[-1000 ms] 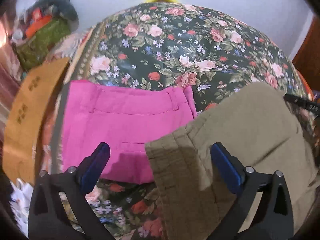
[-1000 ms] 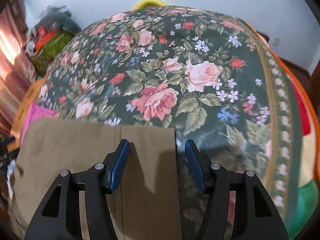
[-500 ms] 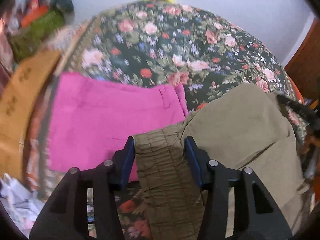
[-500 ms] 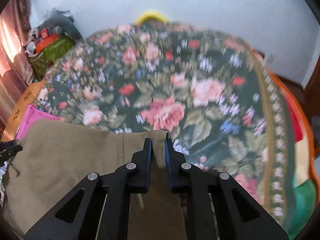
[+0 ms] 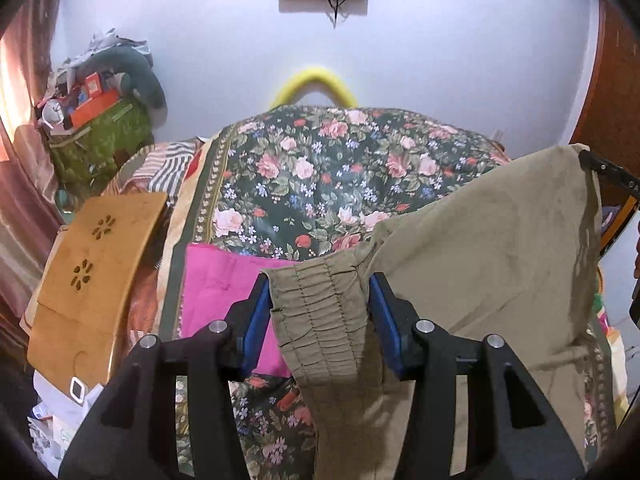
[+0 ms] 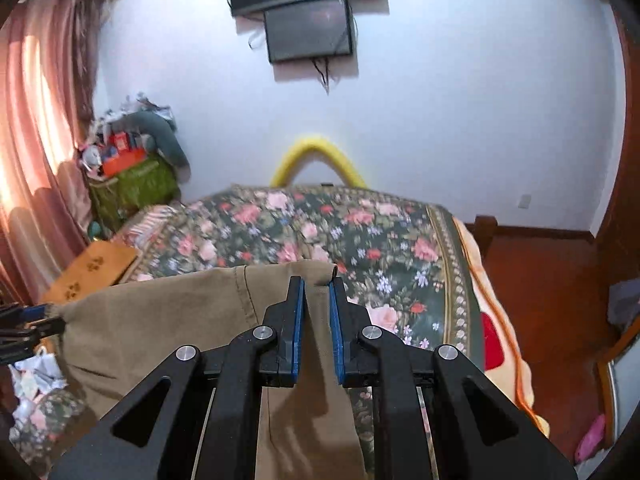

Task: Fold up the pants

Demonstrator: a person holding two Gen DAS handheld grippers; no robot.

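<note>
Olive-khaki pants (image 5: 492, 248) hang lifted above the floral bedspread (image 5: 320, 168), stretched between my two grippers. My left gripper (image 5: 318, 312) is shut on the gathered elastic waistband (image 5: 320, 320). My right gripper (image 6: 317, 320) is shut on the other corner of the pants (image 6: 160, 328), and it shows at the right edge of the left wrist view (image 5: 608, 172). The lower part of the pants hangs out of sight below both cameras.
Folded pink pants (image 5: 216, 296) lie on the bed at the left. A wooden lap tray (image 5: 92, 264) leans at the bed's left edge. Cluttered green bags (image 6: 132, 188) stand by the curtain. A yellow arch (image 6: 320, 156) rises behind the bed. Wooden floor (image 6: 540, 280) lies to the right.
Both grippers closed on the khaki pants, the left on the waistband and the right on a corner. They then lifted the pants off the bed, and both views tilted up toward the wall.
</note>
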